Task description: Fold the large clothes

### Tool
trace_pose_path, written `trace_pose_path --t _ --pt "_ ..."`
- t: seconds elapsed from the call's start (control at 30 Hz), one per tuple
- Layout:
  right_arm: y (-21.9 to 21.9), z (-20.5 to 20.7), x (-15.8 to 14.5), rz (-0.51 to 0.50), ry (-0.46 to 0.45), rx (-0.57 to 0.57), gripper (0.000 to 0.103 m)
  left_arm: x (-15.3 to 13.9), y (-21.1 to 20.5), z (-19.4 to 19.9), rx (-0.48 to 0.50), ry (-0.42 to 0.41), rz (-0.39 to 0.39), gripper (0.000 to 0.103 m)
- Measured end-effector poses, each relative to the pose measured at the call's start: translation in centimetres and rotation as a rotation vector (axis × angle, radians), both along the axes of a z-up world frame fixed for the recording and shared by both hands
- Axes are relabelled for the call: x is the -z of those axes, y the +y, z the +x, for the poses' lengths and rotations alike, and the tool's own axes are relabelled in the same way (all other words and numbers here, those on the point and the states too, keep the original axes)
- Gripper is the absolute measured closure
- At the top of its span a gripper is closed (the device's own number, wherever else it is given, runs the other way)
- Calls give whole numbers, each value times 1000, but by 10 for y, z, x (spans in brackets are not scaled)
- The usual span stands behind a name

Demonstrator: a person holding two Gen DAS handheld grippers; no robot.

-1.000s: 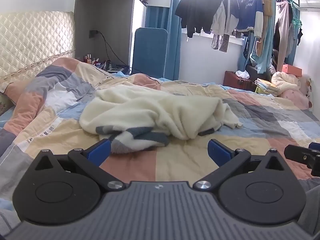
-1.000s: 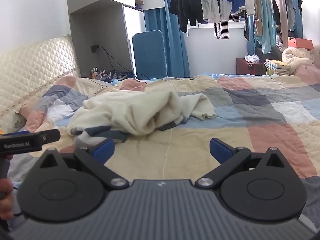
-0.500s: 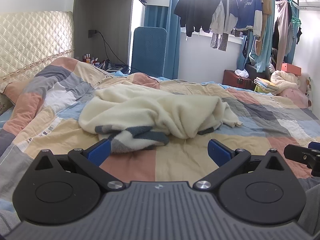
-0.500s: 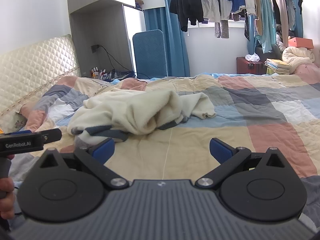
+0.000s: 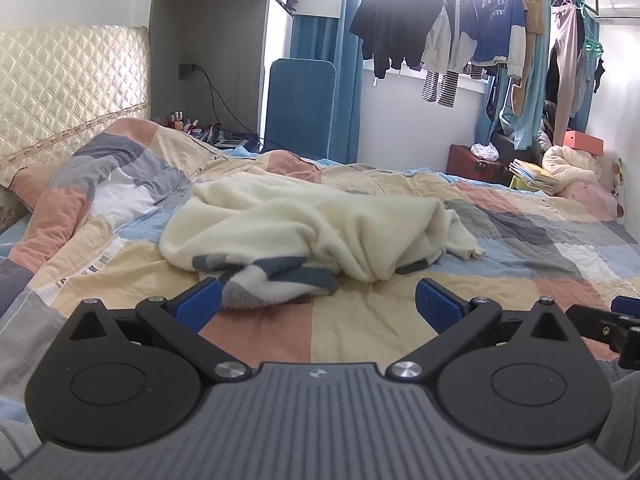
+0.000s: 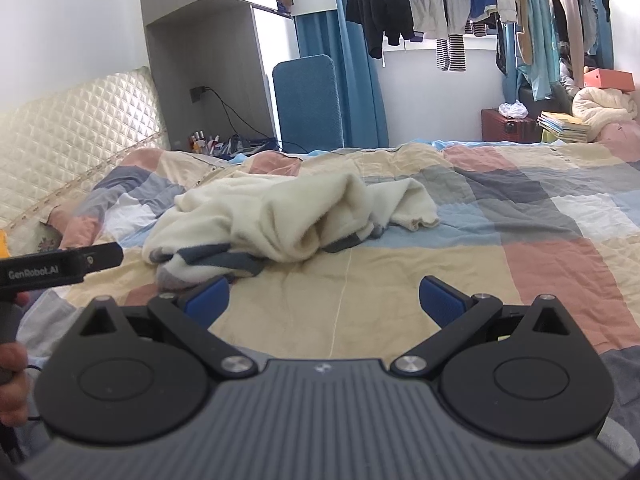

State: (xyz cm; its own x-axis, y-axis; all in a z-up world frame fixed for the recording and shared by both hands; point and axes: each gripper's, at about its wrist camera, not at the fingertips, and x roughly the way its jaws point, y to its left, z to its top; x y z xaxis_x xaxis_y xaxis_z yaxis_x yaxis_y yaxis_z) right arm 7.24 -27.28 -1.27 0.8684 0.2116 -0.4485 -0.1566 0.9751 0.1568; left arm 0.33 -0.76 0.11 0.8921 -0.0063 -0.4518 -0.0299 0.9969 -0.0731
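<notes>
Patchwork bedspread (image 5: 360,320), crumpled cream garment (image 5: 312,232) just beyond both hand-held grippers, jaws apart

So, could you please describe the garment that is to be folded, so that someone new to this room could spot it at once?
Start at the bed with the patchwork quilt of peach, blue and grey squares. The fluffy cream garment lies crumpled in a heap on its middle. Unlike the clothes hanging by the window, it lies flat on the quilt, with grey-blue stripes at its near edge.
</notes>
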Motion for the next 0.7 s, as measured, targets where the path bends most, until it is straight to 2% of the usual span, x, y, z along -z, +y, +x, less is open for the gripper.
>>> trace_pose_path --t 0.7 --pt "-1 -1 0 8 30 -6 0 4 9 -2 -8 11 -14 0"
